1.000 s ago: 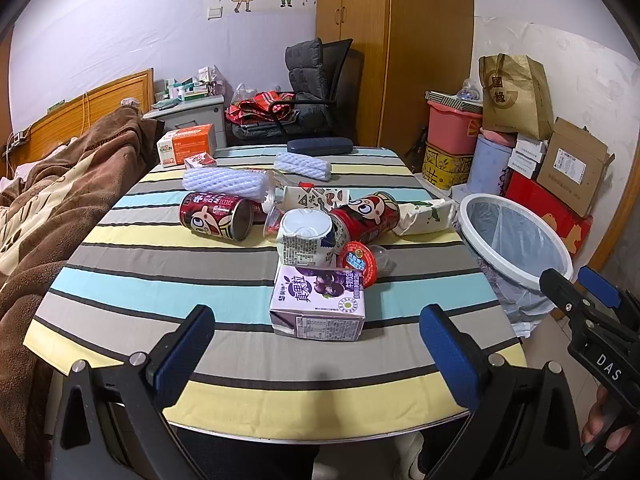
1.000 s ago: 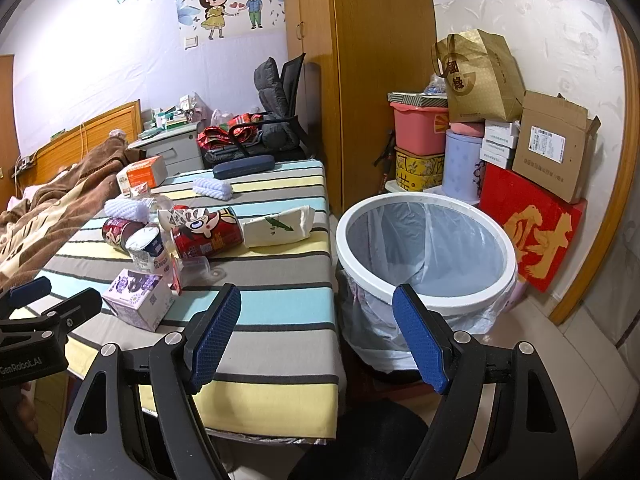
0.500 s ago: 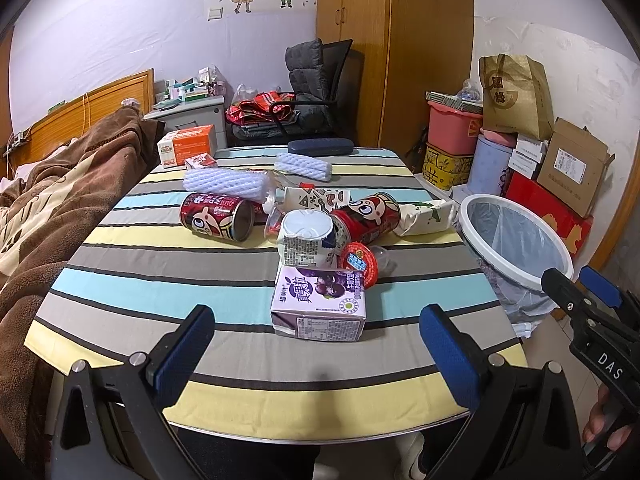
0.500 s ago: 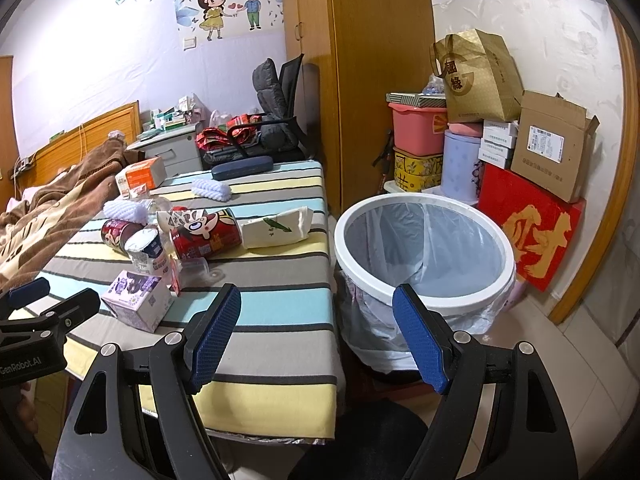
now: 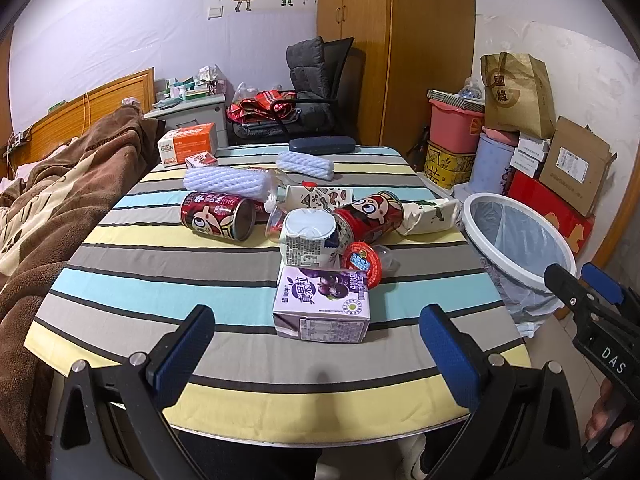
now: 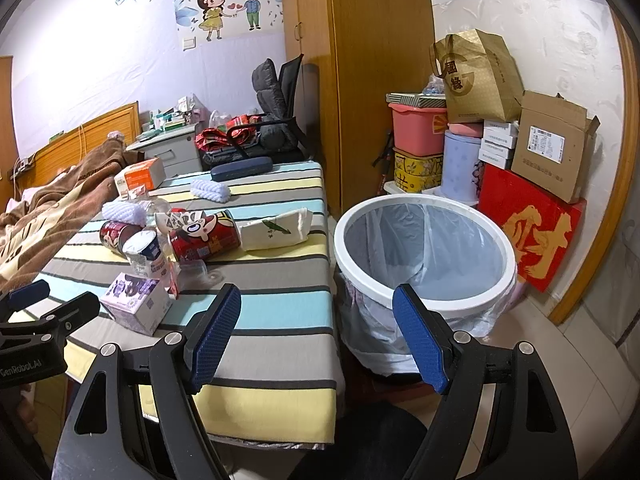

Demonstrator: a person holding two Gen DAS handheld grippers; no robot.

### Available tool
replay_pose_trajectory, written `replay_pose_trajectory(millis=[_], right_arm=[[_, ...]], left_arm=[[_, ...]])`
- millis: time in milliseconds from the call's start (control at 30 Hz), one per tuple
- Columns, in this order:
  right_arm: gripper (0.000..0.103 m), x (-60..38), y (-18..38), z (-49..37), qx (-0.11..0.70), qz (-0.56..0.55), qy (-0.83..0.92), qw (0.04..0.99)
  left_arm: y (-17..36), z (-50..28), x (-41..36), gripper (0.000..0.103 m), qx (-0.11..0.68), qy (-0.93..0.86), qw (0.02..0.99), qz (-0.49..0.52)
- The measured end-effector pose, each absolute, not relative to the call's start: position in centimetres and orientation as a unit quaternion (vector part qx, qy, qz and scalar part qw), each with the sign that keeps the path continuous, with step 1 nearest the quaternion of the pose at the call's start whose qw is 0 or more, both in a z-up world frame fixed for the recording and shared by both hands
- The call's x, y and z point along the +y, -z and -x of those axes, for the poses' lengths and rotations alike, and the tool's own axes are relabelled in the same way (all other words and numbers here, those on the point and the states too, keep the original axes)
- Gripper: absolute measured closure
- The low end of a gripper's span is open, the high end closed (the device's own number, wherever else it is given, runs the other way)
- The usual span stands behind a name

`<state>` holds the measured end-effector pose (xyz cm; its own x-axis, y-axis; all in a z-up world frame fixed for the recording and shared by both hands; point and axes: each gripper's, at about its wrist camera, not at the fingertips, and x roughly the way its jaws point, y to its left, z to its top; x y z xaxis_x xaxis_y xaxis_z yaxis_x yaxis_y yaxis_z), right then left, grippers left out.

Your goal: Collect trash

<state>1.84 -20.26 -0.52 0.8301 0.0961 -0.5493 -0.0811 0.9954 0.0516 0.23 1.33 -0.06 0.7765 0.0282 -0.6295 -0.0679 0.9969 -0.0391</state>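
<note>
Left wrist: both tongs [image 5: 316, 346] [image 6: 316, 340] wide, empty; boxy purple carton [image 5: 322, 304] ahead.

The purple carton [image 5: 322, 307] hides the white cup's [image 5: 308, 237] base; the bed [image 5: 48, 184] runs off-frame.

Red drink cans: two, lying on their sides, one [image 5: 218, 216] at 10 o'clock in the trash cluster, one [image 5: 370, 216] at 2 o'clock.
Purple juice cartons: one [image 5: 322, 304], at 6 o'clock.
White foam sleeves: two [image 5: 228, 182] [image 5: 306, 164], at 11 and 12 o'clock.
White yogurt cups: one [image 5: 308, 236].
Red-lidded jelly cups: one [image 5: 362, 262].
White-rimmed trash bins: one [image 6: 424, 256].
Orange boxes: one [image 5: 188, 148].
</note>
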Motion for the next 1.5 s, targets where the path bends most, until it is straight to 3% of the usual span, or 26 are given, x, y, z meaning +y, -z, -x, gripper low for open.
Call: replay_pose_trajectory(millis=[567,1200,1400,1500], right_arm=[[0.023,-20.4,1.9,-7.6,0.302,-0.019,-0.078,0.950],[0.023,-18.5,4.3,-15.1,0.392,-0.081,-0.090,0.912],[0.023,-17.4,4.7,-15.7,0.402,-0.066,-0.088,0.909],[0.026,-17.4,4.7,-16.2,0.408,-0.068,-0.083,0.907]], left_arm=[[3.8,-4.4,2.8,0.000,0.394,-0.036,0.918,0.040],[5.4,-7.5,3.8,0.000,0.420,-0.032,0.906,0.049],[6.1,-7.4,6.3,0.007,0.430,-0.022,0.898,0.092],[6.2,-7.5,7.0,0.016,0.433,-0.018,0.896,0.095]])
